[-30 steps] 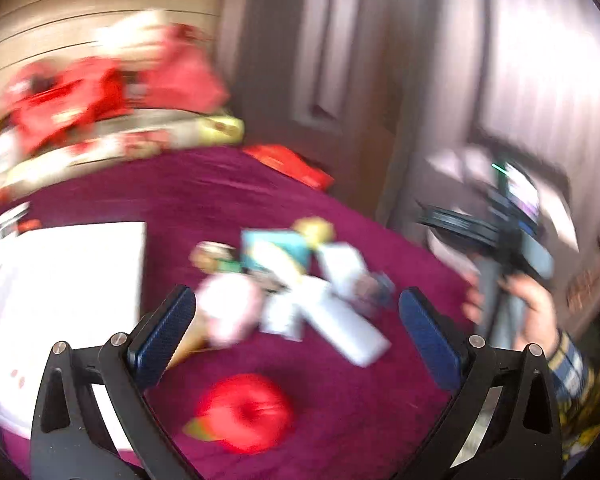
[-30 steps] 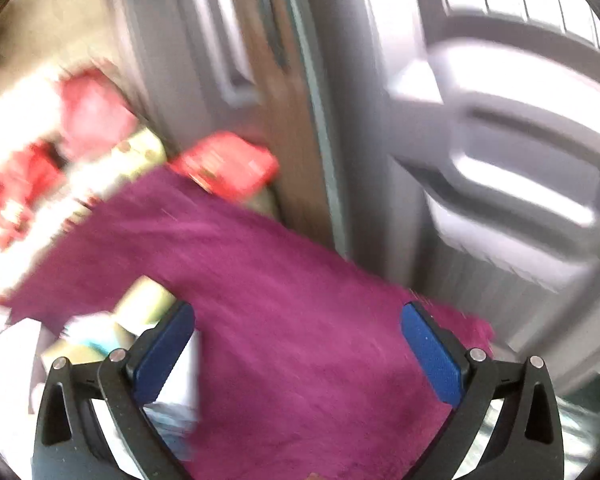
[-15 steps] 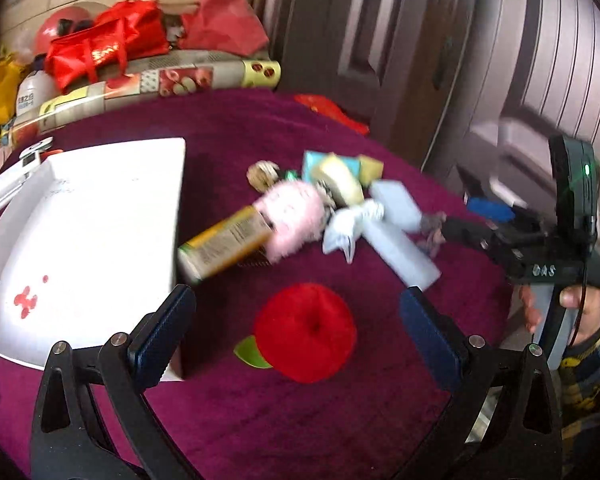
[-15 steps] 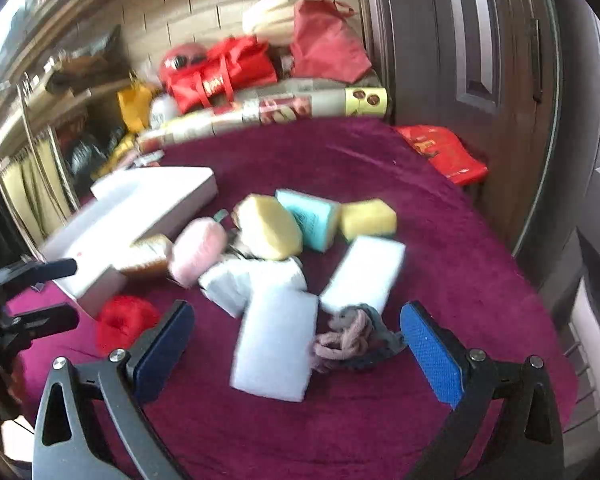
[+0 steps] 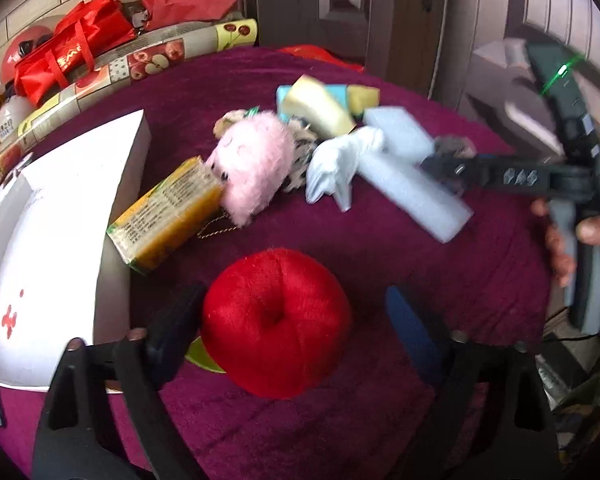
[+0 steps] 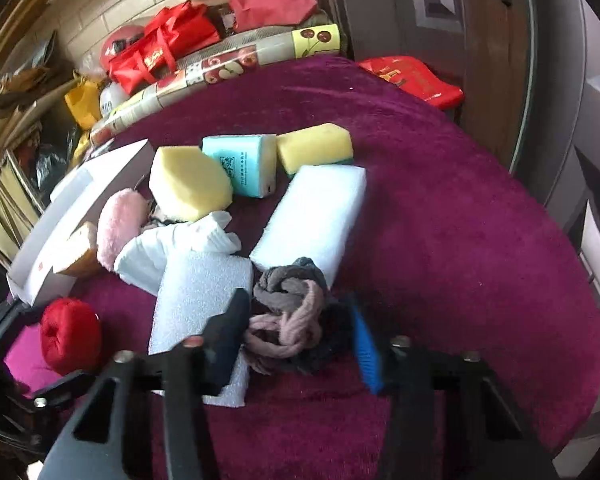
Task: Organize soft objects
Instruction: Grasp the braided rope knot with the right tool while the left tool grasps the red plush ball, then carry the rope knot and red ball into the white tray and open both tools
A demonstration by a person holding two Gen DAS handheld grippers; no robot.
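A red plush apple (image 5: 274, 322) lies on the purple cloth between the fingers of my left gripper (image 5: 296, 332), which is open around it, the left pad near its side. It also shows in the right wrist view (image 6: 70, 334). My right gripper (image 6: 298, 344) is open around a bundle of grey and pink socks (image 6: 290, 320). Behind lie a pink plush (image 5: 252, 166), a white glove (image 5: 340, 164), white foam blocks (image 6: 312, 216) and yellow sponges (image 6: 188, 184). A white open box (image 5: 44, 248) sits at the left.
A wrapped yellow sponge pack (image 5: 172, 216) leans on the box. A teal tissue pack (image 6: 240, 164) lies among the sponges. Red bags (image 6: 164, 46) and a rolled mat (image 6: 228, 64) line the far table edge. A red packet (image 6: 412, 78) lies at the right near a door.
Both grippers have come down and forward to the table. The left fingers now flank the red apple and the right fingers flank the sock bundle, and both pairs have narrowed.
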